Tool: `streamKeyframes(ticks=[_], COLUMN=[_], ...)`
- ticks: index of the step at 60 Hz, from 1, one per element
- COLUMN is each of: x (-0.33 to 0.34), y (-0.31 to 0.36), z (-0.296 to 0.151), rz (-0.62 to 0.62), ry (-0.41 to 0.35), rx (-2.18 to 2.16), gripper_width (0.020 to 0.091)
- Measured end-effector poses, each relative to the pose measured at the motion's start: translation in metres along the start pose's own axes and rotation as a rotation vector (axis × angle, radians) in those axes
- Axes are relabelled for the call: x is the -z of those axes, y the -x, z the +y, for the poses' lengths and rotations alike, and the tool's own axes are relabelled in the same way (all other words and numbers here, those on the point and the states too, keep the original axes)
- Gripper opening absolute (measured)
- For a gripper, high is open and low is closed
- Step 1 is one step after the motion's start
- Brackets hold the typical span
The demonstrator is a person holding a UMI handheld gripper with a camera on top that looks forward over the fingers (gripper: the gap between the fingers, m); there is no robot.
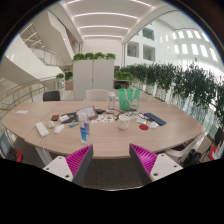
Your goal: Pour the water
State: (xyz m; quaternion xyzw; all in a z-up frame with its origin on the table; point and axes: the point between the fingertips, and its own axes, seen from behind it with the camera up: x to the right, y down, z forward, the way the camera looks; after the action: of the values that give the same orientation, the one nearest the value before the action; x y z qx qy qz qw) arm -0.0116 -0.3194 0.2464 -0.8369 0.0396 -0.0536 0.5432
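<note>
My gripper's (111, 160) two magenta-padded fingers are cut off at the frame's bottom. On the long oval wooden table (100, 138) at centre, the small scattered items (100, 122) are too tiny for me to identify.

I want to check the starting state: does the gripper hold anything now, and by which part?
Nothing is held. The gripper is open, with only empty space between its fingers. The table and its things, such as the blue bottle, lie well beyond them.
</note>
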Motion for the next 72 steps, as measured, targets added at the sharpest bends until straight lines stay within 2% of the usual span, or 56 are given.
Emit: streamKeyframes(ticks=[6,13,26,36,42,44,46,48,49,50,60,67,72], x=[-0.034,-0.091,-0.227,-0.315,-0.358,-0.369,-0.379,-0.387,-0.391,-0.394,-0.399,-0.406,-0.409], y=[0.034,0.083,0.163,0.162,0.161,0.165,0.169,0.172,0.172,0.171,0.17,0.171,0.181], z=[0.028,0.04,0.036,0.015,0.01,0.01,0.01,0.011,0.013,0.013,0.013,0.015,0.006], rz=[-0.035,-0.093,-0.131,-0.023,-0.006,-0.014,-0.024,-0.036,-0.038,-0.035,-0.063,-0.125,-0.215], ry=[-0.024,-0.071,-0.111,-0.159,-0.168,-0.167,-0.167,-0.166,-0.162,-0.157,-0.163,-0.105,-0.043], rx=[-0.02,-0.043,-0.074,-0.009,-0.025,-0.032,-0.035,-0.032,-0.029,-0.031,-0.026,-0.043,-0.101], gripper_width=[0.0828,0.083,0.0826,0.0823,0.0818,0.0799,0.0746,0.062,0.0524,0.0504,0.045,0.0396,0.0386])
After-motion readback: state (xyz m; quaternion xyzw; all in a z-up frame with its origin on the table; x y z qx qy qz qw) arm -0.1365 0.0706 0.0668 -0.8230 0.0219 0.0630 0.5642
